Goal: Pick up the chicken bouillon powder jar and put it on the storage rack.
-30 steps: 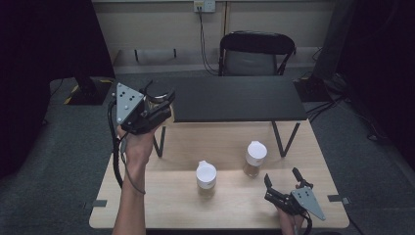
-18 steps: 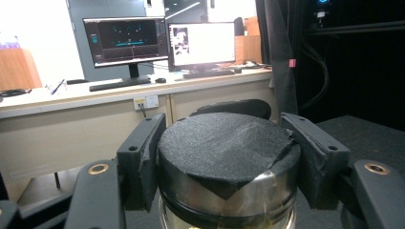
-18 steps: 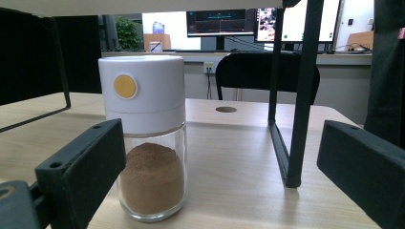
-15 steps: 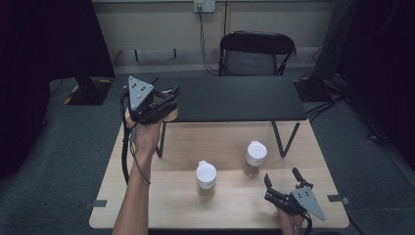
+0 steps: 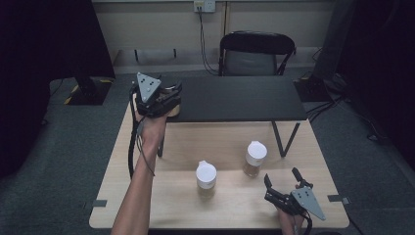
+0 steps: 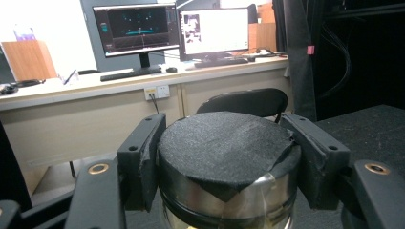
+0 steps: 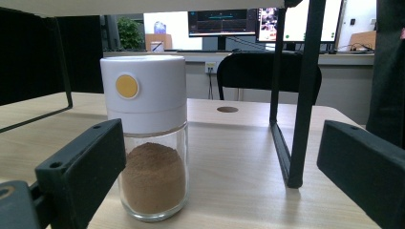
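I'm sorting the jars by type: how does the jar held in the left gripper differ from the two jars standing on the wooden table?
The held jar has a dark, felt-like top; the two table jars have white caps, one with a yellow dot. The held jar is clamped in the left gripper, up over the black shelf; the table jars stand free and upright on the wooden table. The near table jar holds brown powder; the held jar's contents can't be seen. All three are round with clear glass bodies.

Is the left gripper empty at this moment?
No, in the left gripper view the left gripper is shut on a jar with a black lid, both pads pressing its sides.
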Demonstrator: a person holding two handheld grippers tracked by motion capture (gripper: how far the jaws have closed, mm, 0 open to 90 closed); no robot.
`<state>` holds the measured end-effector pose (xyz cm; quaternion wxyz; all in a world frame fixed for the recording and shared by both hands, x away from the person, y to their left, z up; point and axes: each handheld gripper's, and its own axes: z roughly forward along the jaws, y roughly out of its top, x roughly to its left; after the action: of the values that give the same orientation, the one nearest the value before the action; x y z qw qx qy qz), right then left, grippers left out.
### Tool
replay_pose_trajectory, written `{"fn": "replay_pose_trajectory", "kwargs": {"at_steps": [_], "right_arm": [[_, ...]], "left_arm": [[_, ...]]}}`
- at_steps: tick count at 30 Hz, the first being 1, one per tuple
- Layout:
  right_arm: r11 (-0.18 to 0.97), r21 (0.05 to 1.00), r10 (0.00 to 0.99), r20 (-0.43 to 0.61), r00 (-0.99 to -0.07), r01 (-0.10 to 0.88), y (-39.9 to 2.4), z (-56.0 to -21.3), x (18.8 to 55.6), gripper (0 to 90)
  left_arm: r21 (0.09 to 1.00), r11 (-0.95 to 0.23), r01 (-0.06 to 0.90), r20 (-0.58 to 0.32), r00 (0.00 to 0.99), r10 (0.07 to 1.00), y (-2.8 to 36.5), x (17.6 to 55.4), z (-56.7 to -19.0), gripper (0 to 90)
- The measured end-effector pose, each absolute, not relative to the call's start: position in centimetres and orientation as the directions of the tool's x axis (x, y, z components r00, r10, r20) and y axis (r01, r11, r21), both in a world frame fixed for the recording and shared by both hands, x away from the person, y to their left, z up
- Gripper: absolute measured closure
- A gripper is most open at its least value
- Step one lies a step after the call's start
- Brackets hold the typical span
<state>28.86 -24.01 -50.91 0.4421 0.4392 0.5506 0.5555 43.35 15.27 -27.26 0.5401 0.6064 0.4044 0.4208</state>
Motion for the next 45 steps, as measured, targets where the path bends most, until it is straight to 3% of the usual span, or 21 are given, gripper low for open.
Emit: {"fn": "replay_pose_trajectory", "kwargs": {"at_steps": [28,35,45], "right_arm": [[-0.002,1.0,0.974,0.001,-0.225,-0.008,-24.0,-50.9,28.9,1.6],[-0.003,1.0,0.974,0.001,-0.225,-0.008,-24.0,-50.9,28.9,1.6],[-0.002,1.0,0.974,0.0,-0.225,-0.009,-24.0,-50.9,28.9,1.6]], "left_arm": [[0.995,-0.058,0.076,0.029,0.336,0.941,15.8,44.2,-28.4,33.1],[0.997,-0.042,0.064,0.018,0.341,0.94,15.7,44.2,-28.4,28.3],[0.999,-0.01,0.035,-0.002,0.322,0.947,15.5,43.7,-27.8,10.0]]}}
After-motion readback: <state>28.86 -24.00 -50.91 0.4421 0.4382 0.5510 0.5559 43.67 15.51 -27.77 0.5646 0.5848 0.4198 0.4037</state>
